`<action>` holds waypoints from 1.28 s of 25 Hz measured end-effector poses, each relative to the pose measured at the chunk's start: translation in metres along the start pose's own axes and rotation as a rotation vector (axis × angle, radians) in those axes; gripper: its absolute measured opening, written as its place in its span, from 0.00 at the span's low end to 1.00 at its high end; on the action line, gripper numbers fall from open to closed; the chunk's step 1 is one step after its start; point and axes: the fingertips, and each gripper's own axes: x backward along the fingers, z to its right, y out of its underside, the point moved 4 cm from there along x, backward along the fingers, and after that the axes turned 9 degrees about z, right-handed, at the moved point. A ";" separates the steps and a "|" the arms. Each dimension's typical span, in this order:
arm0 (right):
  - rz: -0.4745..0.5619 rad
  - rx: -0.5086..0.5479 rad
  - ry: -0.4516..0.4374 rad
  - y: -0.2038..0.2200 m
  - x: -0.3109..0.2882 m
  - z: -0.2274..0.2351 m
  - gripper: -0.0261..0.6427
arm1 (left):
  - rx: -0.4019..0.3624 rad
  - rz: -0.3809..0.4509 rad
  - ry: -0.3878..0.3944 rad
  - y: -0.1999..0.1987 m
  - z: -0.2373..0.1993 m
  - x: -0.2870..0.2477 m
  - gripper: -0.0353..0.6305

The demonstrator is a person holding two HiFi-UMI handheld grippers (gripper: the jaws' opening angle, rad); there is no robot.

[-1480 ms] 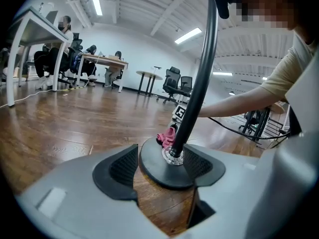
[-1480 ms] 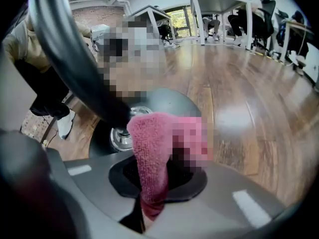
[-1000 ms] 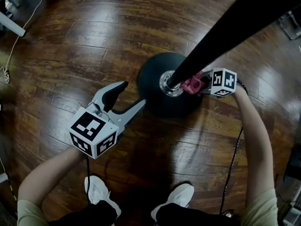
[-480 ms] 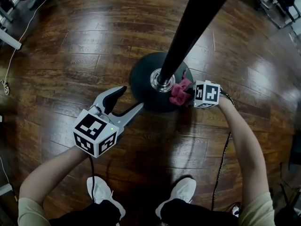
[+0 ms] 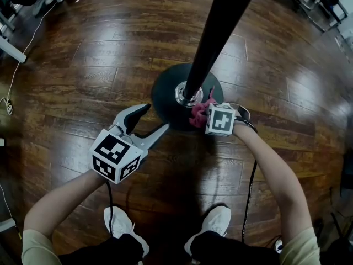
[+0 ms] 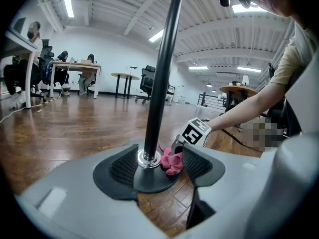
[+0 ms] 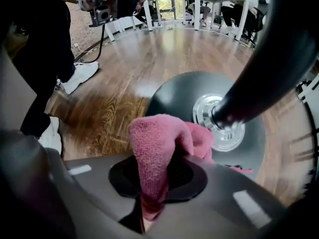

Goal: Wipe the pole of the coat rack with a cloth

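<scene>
The coat rack's black pole rises from a chrome collar on a round dark base on the wood floor. A pink cloth lies against the foot of the pole on its near right side. My right gripper is shut on the cloth, and a fold of the cloth sticks up between the jaws, next to the collar. My left gripper stands open and empty just left of the base. In its own view the pole and cloth show between the pads.
White shoes stand close behind the base. A cable trails from the right gripper, and another cable runs over the floor far left. Desks, chairs and seated people are far off across the room.
My right gripper has carried the cloth round the pole's foot, from its right side towards the near side. The left gripper has stayed open and almost still.
</scene>
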 end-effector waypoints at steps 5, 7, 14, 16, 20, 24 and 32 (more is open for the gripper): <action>0.031 -0.007 0.026 -0.027 -0.013 -0.014 0.11 | -0.007 0.008 -0.003 -0.004 -0.001 0.005 0.44; 0.070 -0.037 0.034 -0.035 -0.017 -0.018 0.11 | -0.008 0.012 -0.006 -0.005 -0.002 0.007 0.44; 0.378 -0.130 0.129 -0.086 0.008 -0.021 0.11 | 0.012 0.063 -0.056 -0.020 -0.016 0.018 0.44; 0.470 -0.141 0.171 -0.100 0.034 -0.023 0.11 | 0.007 0.082 -0.063 -0.034 -0.018 0.020 0.44; 0.655 -0.175 0.306 -0.126 0.111 -0.017 0.11 | -0.024 0.142 -0.063 -0.087 -0.015 0.024 0.44; 0.824 -0.240 0.449 -0.142 0.204 -0.022 0.11 | -0.043 0.254 -0.089 -0.156 -0.006 0.038 0.44; 0.938 -0.125 0.800 -0.204 0.386 -0.055 0.11 | -0.104 0.405 -0.221 -0.285 -0.002 0.095 0.44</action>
